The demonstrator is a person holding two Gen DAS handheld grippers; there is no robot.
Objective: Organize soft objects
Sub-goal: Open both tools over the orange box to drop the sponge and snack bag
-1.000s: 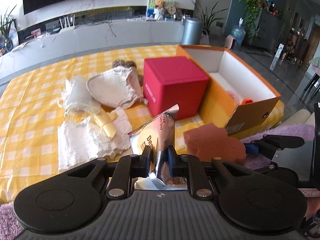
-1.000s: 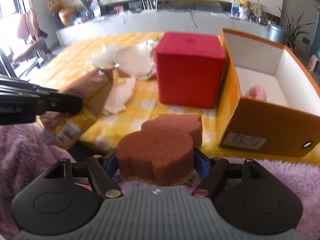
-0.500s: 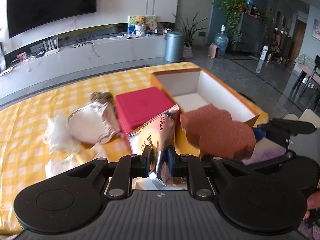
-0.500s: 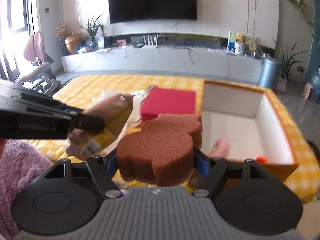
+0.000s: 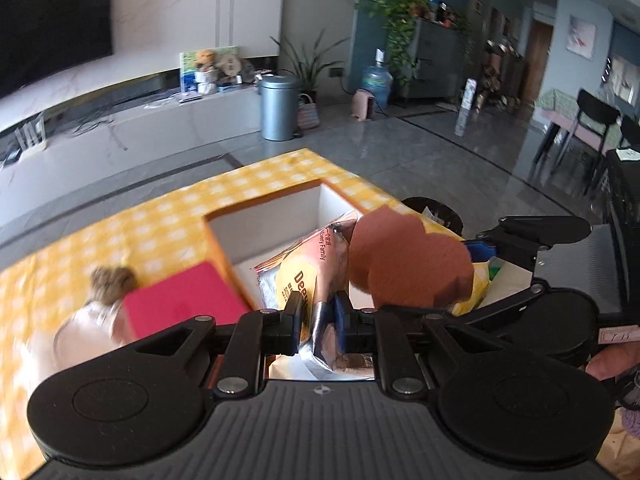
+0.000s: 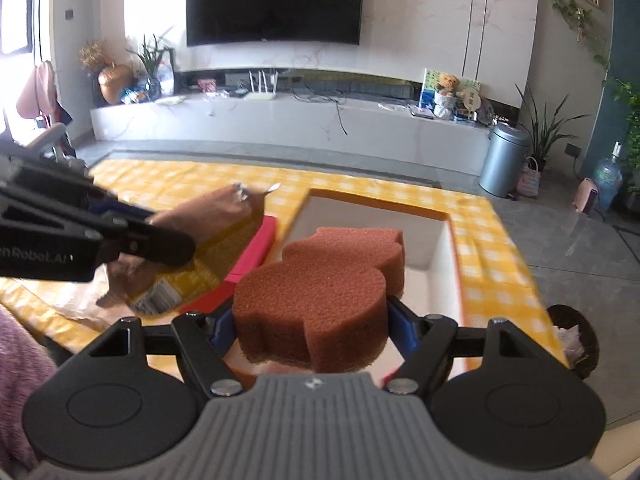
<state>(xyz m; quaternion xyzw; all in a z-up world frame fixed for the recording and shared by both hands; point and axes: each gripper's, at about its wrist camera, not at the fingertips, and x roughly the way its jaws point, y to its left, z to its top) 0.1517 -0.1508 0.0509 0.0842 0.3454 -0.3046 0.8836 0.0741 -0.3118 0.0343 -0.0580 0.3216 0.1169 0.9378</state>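
Observation:
My left gripper [image 5: 318, 316] is shut on a crinkled foil snack pouch [image 5: 296, 276] with yellow print, carried in the air over the open orange box [image 5: 224, 248]. My right gripper [image 6: 310, 320] is shut on a thick brown sponge [image 6: 320, 288] with a lobed outline, also held above the white inside of the orange box [image 6: 456, 248]. In the left wrist view the brown sponge [image 5: 404, 260] hangs just right of the pouch. In the right wrist view the snack pouch [image 6: 188, 256] and the left gripper [image 6: 152, 240] sit at the left.
A red cube box [image 5: 180, 304] stands left of the orange box on the yellow checked tablecloth [image 5: 152, 220]. A whitish cloth item [image 5: 84, 332] and a brown fuzzy thing [image 5: 112, 280] lie beyond it. A dark waste bin [image 5: 432, 212] stands off the table's far corner.
Both grippers have risen and moved forward from the table's front edge to over the orange box, each keeping its object. The cloths and red box have slid left and down in view.

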